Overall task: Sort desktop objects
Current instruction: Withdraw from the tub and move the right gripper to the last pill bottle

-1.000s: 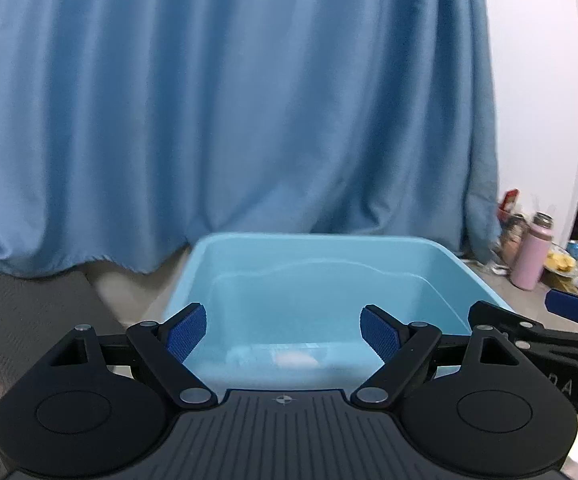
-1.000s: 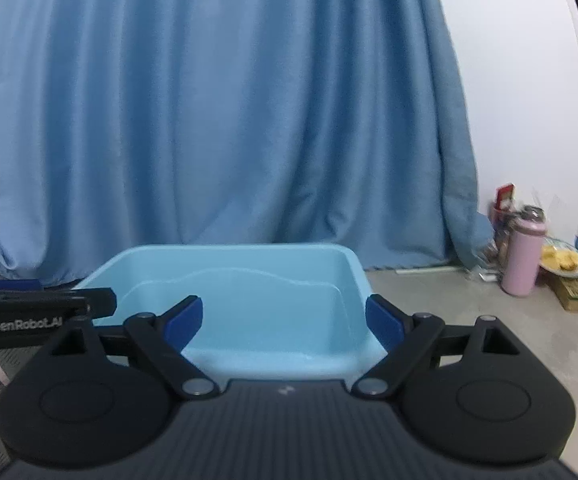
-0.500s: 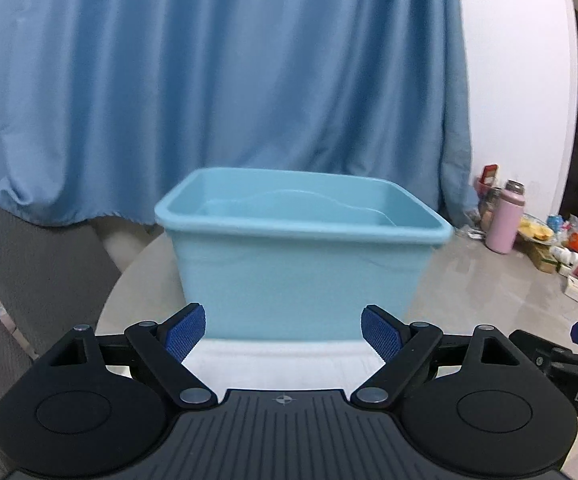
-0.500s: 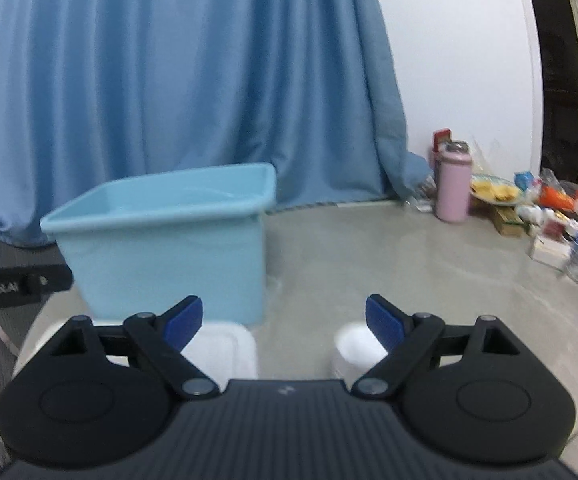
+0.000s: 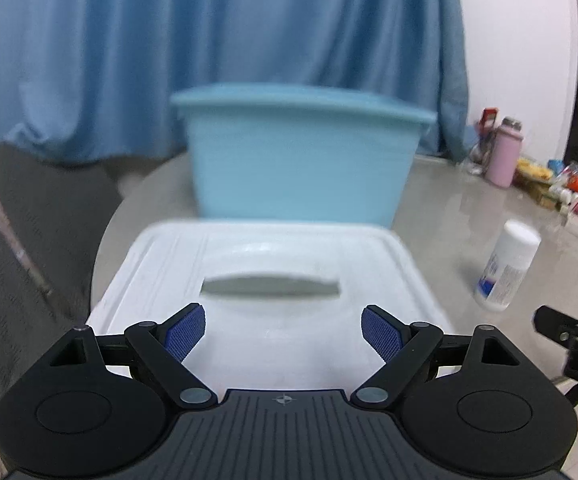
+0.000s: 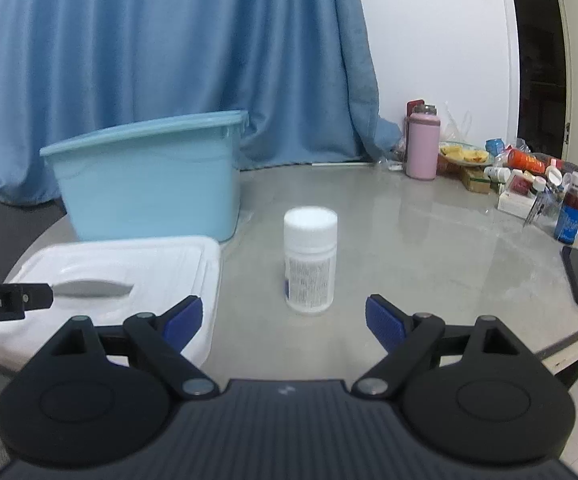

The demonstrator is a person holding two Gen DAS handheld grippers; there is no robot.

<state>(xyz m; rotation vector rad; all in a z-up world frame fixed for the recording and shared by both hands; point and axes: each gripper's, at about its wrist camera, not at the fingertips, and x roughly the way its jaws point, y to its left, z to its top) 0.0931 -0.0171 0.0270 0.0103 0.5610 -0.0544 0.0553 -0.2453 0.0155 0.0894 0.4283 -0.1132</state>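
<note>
Above white lid [image 5: 273,264], left hand-held gripper [image 5: 283,328] spread wide, right hand-held gripper [image 6: 285,318] wide facing bottle [image 6: 310,260]

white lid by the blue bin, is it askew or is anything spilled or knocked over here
Nothing stands out. The white lid lies flat on the table in front of the blue bin. The white bottle stands upright beside it, cap on. No spill shows. Both tools are open and empty.
</note>
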